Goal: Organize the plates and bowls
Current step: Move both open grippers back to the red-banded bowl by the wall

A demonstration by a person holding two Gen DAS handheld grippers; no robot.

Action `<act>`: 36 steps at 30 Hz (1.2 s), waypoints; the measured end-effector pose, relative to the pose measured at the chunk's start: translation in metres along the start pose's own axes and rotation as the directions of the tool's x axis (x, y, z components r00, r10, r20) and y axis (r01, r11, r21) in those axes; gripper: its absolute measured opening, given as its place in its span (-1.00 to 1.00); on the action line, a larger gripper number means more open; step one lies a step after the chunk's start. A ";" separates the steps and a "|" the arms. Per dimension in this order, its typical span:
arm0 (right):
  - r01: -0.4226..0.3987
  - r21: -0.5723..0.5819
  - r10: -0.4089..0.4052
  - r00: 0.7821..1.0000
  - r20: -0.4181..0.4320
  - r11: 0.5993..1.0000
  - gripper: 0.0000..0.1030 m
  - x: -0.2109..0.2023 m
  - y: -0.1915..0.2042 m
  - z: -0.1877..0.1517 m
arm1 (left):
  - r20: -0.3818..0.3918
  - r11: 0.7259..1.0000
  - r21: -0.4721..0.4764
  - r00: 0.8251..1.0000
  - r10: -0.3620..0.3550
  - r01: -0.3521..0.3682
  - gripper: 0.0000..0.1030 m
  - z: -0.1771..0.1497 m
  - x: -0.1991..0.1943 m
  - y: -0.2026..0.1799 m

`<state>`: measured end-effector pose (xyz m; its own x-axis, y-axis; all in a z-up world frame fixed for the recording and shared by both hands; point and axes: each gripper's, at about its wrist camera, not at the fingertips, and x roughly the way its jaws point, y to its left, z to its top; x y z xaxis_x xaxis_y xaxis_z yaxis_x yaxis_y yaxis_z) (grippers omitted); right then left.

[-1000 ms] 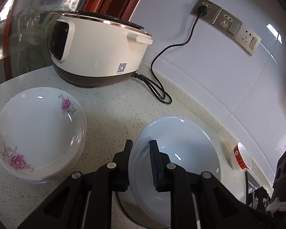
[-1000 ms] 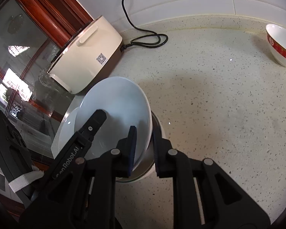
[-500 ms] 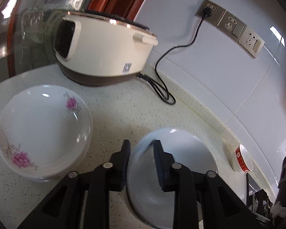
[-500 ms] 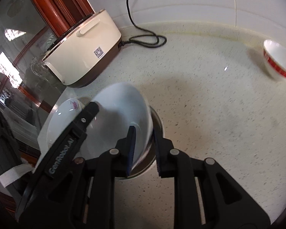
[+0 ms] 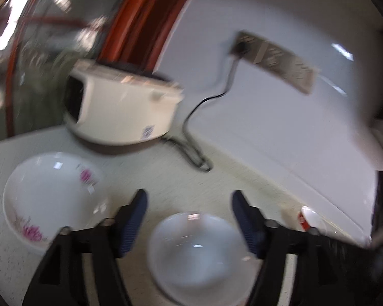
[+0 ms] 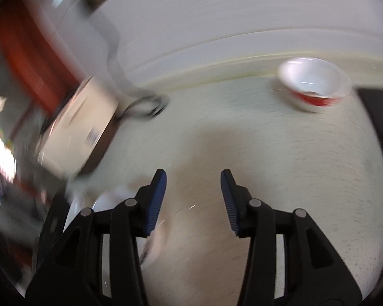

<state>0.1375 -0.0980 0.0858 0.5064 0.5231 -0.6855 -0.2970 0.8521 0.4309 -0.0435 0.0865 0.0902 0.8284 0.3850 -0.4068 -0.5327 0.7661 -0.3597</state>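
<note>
Countertop (image 5: 166, 178): both grippers just opened, plate (image 5: 199, 252) released.

Black gripper (image 6: 193, 178) linkages, ribbed blue pads (image 6: 155, 201), silver rivets

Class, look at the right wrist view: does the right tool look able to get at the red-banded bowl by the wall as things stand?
Probably yes. The right tool stands open and empty, its jaws having just been opening. Only bare counter lies between it and the red-banded bowl, which stands alone near the wall.

Both wrist views look down along their tongs, sharing the cooker (image 5: 120, 112) and counter (image 6: 280, 178).
</note>
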 end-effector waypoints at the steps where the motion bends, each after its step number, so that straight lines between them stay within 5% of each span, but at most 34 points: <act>1: 0.006 0.085 -0.008 1.000 0.021 0.996 -0.06 -0.005 -0.023 0.008 | 0.013 0.999 0.034 1.000 -0.014 0.014 0.62 -0.002 -0.003 -0.009; 3: 0.017 0.211 -0.031 0.998 0.059 0.977 -0.05 -0.014 -0.059 0.018 | -0.015 0.994 0.102 0.999 -0.046 0.048 0.62 -0.005 -0.004 -0.029; 5: 0.045 0.300 -0.077 0.993 0.093 0.953 -0.03 -0.024 -0.089 0.024 | -0.122 0.982 0.151 0.988 -0.091 0.109 0.63 -0.008 0.006 -0.053; 9: 0.074 0.444 -0.142 0.983 0.121 0.893 0.00 -0.037 -0.143 0.030 | -0.420 0.969 0.167 0.902 -0.098 0.183 0.64 -0.010 0.051 -0.104; 12: 0.082 0.464 -0.155 0.980 0.122 0.882 0.01 -0.040 -0.159 0.033 | -0.450 0.966 0.190 0.890 -0.073 0.175 0.63 -0.004 0.084 -0.143; 18: 0.166 0.453 -0.247 0.961 0.126 0.876 0.02 -0.041 -0.163 0.034 | -0.504 0.960 0.120 0.849 -0.160 0.252 0.63 -0.011 0.149 -0.205; 24: 0.173 0.507 -0.277 0.951 0.137 0.844 0.02 -0.045 -0.181 0.030 | -0.618 0.973 0.046 0.772 -0.150 0.225 0.62 -0.049 0.224 -0.232; 30: 0.184 0.499 -0.284 0.950 0.132 0.847 0.05 -0.040 -0.177 0.029 | -0.626 0.971 0.069 0.767 -0.138 0.231 0.62 -0.074 0.241 -0.245; 31: 0.189 0.495 -0.287 0.949 0.130 0.848 0.05 -0.040 -0.177 0.029 | -0.607 0.967 0.098 0.785 -0.128 0.233 0.57 -0.076 0.239 -0.249; 32: 0.195 0.492 -0.292 0.948 0.128 0.848 0.05 -0.039 -0.174 0.029 | -0.599 0.961 0.132 0.792 -0.117 0.242 0.23 -0.078 0.238 -0.253; 35: 0.205 0.489 -0.301 0.945 0.126 0.848 0.06 -0.035 -0.174 0.029 | -0.625 0.944 0.139 0.766 -0.151 0.300 -0.64 -0.082 0.234 -0.256; 36: 0.202 0.489 -0.297 0.947 0.123 0.848 0.05 -0.033 -0.175 0.029 | -0.622 0.941 0.167 0.772 -0.131 0.295 -0.71 -0.081 0.231 -0.258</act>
<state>0.1957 -0.2647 0.0501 0.6671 0.2407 -0.7050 0.2465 0.8217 0.5138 0.2709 -0.0643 0.0207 0.6014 -0.1240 -0.7892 -0.2278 0.9202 -0.3182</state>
